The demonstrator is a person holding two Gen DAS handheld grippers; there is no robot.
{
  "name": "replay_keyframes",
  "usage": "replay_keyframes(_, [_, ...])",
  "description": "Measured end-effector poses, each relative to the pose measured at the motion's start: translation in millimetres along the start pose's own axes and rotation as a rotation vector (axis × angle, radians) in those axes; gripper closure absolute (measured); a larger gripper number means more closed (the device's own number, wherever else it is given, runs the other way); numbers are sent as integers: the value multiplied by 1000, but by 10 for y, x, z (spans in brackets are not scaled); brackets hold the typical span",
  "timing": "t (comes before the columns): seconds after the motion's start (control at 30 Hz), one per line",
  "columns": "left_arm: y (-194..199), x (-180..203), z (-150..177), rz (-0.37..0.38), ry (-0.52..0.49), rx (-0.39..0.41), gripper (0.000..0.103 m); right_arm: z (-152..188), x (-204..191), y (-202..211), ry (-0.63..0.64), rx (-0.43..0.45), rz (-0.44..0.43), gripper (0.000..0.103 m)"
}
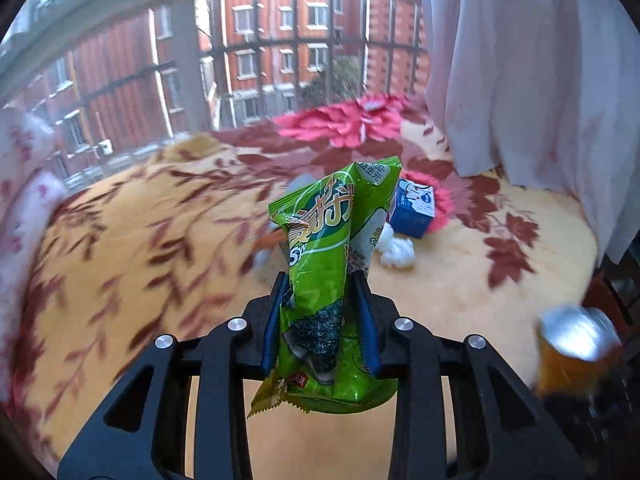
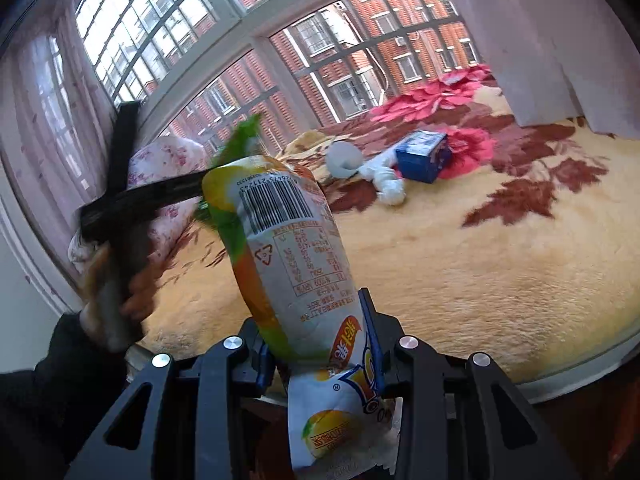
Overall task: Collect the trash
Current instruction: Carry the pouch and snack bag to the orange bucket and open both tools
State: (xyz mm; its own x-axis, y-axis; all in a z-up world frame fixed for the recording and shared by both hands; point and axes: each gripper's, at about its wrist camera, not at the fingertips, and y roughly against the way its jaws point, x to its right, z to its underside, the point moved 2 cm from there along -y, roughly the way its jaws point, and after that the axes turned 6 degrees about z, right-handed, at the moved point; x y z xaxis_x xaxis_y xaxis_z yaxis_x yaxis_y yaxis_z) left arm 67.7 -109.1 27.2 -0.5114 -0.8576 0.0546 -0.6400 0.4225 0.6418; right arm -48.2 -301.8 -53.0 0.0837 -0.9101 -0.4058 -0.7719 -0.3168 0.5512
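Note:
My left gripper [image 1: 320, 280] is shut on a green seaweed snack wrapper [image 1: 328, 240] and holds it up above the floral blanket [image 1: 140, 240]. My right gripper [image 2: 316, 312] is shut on a white and orange snack bag [image 2: 288, 248] with a barcode, also held up. On the blanket behind lie a blue carton [image 1: 414, 208], crumpled white tissue [image 1: 398, 252] and, in the right wrist view, a grey cup [image 2: 344, 158] on its side beside the blue carton [image 2: 424, 154] and the tissue [image 2: 386, 182]. The left gripper's body, blurred, shows in the right wrist view [image 2: 120, 208].
A large barred window [image 1: 280, 48] stands behind the bed, with a pale curtain [image 1: 540, 60] at the right. A pink floral pillow [image 2: 160, 184] lies at the left. The right gripper's bag shows blurred at the right edge of the left wrist view [image 1: 572, 348].

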Motion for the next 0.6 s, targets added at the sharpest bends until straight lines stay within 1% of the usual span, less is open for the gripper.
replay_keyframes(0.07, [267, -3, 153, -4, 14, 25, 72, 16, -123, 26, 21, -9, -1, 67])
replay_keyframes(0.1, [389, -12, 233, 10, 27, 35, 72, 29, -199, 44, 34, -16, 1, 67])
replay_keyframes(0.13, [537, -21, 330, 42, 47, 46, 72, 39, -245, 55, 43, -19, 4, 67])
replay_keyframes(0.17, [602, -33, 374, 56, 55, 54, 72, 55, -308, 76, 55, -17, 8, 67])
replay_keyframes(0.23, [603, -48, 403, 51, 56, 57, 72, 81, -393, 82, 72, -20, 11, 67])
replay_keyframes(0.27, [543, -74, 399, 62, 68, 49, 71, 95, -420, 70, 72, -26, 9, 67])
replay_keyframes(0.3, [420, -116, 388, 90, 88, 29, 71, 105, -434, 53, 68, -30, 10, 67])
replay_keyframes(0.33, [256, -173, 387, 124, 114, 7, 71, 115, -450, 28, 69, -35, 19, 67])
replay_keyframes(0.37, [78, -255, 404, 131, 156, -14, 71, 121, -457, 10, 70, -36, 31, 67])
replay_keyframes(0.43, [-300, -425, 485, 130, 218, -98, 71, 135, -452, 5, 67, -35, 51, 67])
replay_keyframes(0.5, [-638, -618, 627, 109, 291, -170, 70, 145, -442, 25, 61, -37, 52, 67])
replay_keyframes(0.53, [-692, -672, 666, 142, 315, -168, 70, 153, -436, 45, 66, -37, 55, 67])
replay_keyframes(0.6, [-639, -747, 693, 181, 353, -122, 68, 164, -417, 79, 78, -32, 69, 67])
